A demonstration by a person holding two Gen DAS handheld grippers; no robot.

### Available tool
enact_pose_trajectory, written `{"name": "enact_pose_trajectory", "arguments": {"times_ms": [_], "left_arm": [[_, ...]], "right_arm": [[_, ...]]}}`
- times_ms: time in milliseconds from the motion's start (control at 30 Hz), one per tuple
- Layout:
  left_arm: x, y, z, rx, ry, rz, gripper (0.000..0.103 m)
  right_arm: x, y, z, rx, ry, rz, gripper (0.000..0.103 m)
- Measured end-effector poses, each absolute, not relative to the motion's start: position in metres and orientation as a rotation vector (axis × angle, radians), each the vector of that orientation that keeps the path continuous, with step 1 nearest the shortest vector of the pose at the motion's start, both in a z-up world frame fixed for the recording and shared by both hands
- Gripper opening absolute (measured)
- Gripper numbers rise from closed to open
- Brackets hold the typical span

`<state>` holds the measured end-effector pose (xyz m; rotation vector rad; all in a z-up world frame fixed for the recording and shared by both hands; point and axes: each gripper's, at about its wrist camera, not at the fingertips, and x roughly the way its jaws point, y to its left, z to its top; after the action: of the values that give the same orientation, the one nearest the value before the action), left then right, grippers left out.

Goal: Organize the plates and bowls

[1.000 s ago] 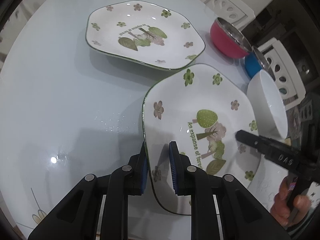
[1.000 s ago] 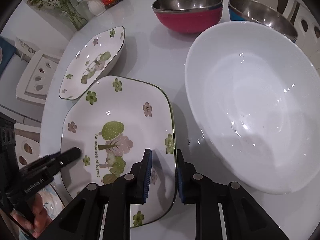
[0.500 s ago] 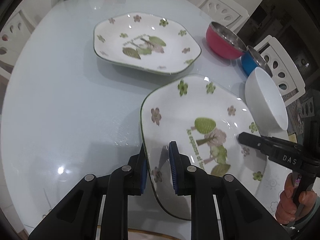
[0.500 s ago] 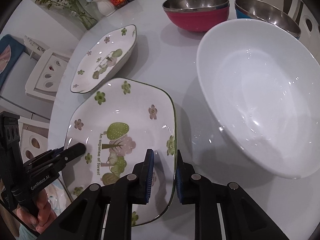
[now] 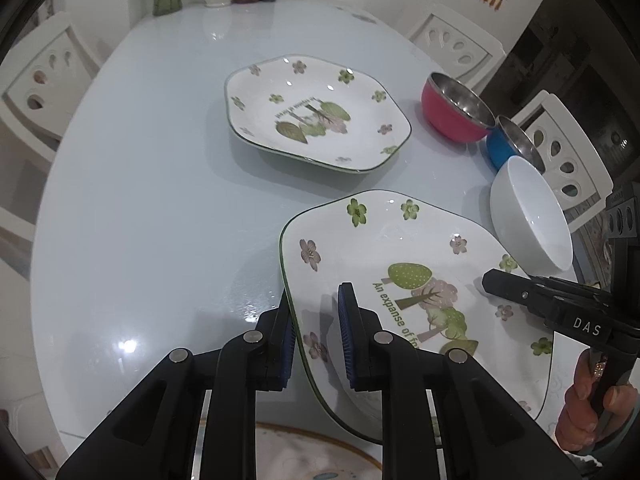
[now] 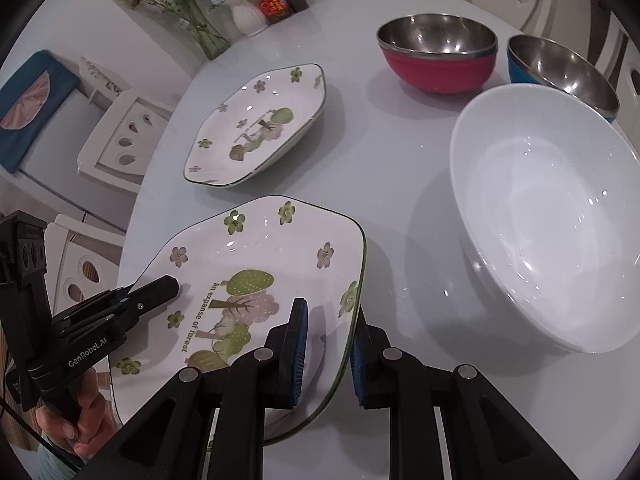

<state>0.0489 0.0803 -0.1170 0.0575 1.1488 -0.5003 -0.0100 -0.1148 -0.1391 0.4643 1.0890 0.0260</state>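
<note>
A square floral plate (image 5: pixel 384 248) (image 6: pixel 256 248) with a green rim hangs above the pale table, held by both grippers. My left gripper (image 5: pixel 316 312) is shut on its left rim. On the opposite rim my right gripper (image 6: pixel 328 320) is shut, and it also shows in the left wrist view as a black tool (image 5: pixel 552 304). A second floral plate (image 5: pixel 316 112) (image 6: pixel 260 124) lies flat farther back on the table. A large white bowl (image 6: pixel 552 208) (image 5: pixel 528 212) sits to the right. Behind it stand a red bowl (image 6: pixel 436 56) (image 5: pixel 456 108) and a blue bowl (image 6: pixel 560 68) (image 5: pixel 508 140), both steel inside.
The round glass-topped table (image 5: pixel 152 200) has white chairs (image 5: pixel 44 80) around it. At its far edge stand a white vase (image 6: pixel 248 16), jars (image 6: pixel 276 4) and a glass vase of flowers (image 6: pixel 200 20). A person's hand (image 5: pixel 592 408) grips the right tool.
Both grippers have risen with the square plate, lifting it off the table. The view has widened, so the far plate and the bowls look smaller.
</note>
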Motion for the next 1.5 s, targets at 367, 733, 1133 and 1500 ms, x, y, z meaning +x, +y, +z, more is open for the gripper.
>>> {"name": "enact_pose_trajectory", "arguments": {"times_ms": [367,733,1133,1500], "left_arm": [[0.008,0.125,-0.09,-0.016,1.092,-0.354,0.016],[-0.068,0.198,-0.07,-0.134,1.058,-0.135,0.017],[-0.112,0.233,-0.092,-0.219,1.068,-0.025,0.016],[-0.116,0.244,-0.113,-0.251,1.083,0.01,0.016]], "right_arm": [[-0.019,-0.073,-0.11,0.375,1.048,0.17,0.019],[-0.035,-0.001,-0.1,0.286,1.071,0.401,0.019],[-0.05,0.047,-0.119,0.184,1.115,0.502,0.019],[-0.052,0.057,-0.132,0.117,1.12,0.505,0.019]]}}
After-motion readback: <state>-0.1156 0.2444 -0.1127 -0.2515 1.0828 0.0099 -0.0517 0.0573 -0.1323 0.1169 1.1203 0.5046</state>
